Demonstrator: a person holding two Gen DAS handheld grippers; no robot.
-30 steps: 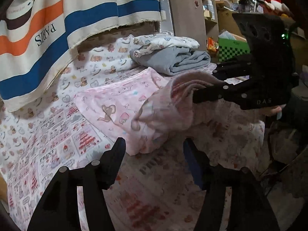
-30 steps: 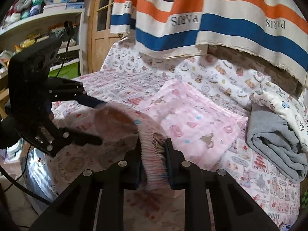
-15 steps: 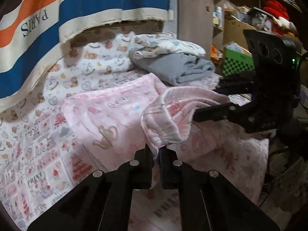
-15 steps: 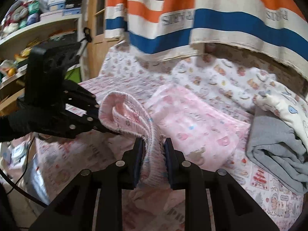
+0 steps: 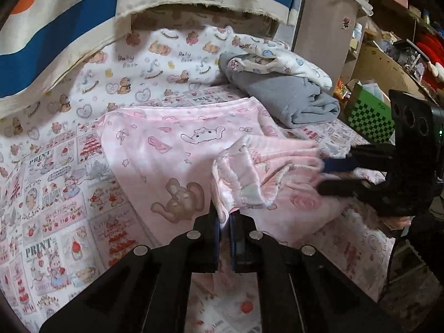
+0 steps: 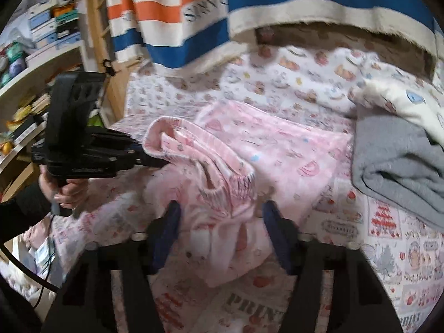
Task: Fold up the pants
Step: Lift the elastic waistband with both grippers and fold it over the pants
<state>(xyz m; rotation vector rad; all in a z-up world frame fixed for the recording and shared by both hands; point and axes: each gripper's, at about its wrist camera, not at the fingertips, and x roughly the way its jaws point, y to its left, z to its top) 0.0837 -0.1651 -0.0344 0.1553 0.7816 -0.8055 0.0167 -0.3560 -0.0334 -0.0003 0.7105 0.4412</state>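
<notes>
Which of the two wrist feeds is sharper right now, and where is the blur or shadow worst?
Left wrist view is sharper: print on the pink pants reads crisply, though the right gripper smears slightly and the shelves at right sit in deep shadow. Right wrist view is motion-blurred throughout: striped cloth, bedsheet and the pants waistband all smear. Both show fisheye bending and dark corners.

You have one pair of pink pants on the printed sheet, two grippers, left gripper and right gripper, one folded grey garment at the sheet's far right corner with one white printed garment on it, and one striped cloth along the far edge.
</notes>
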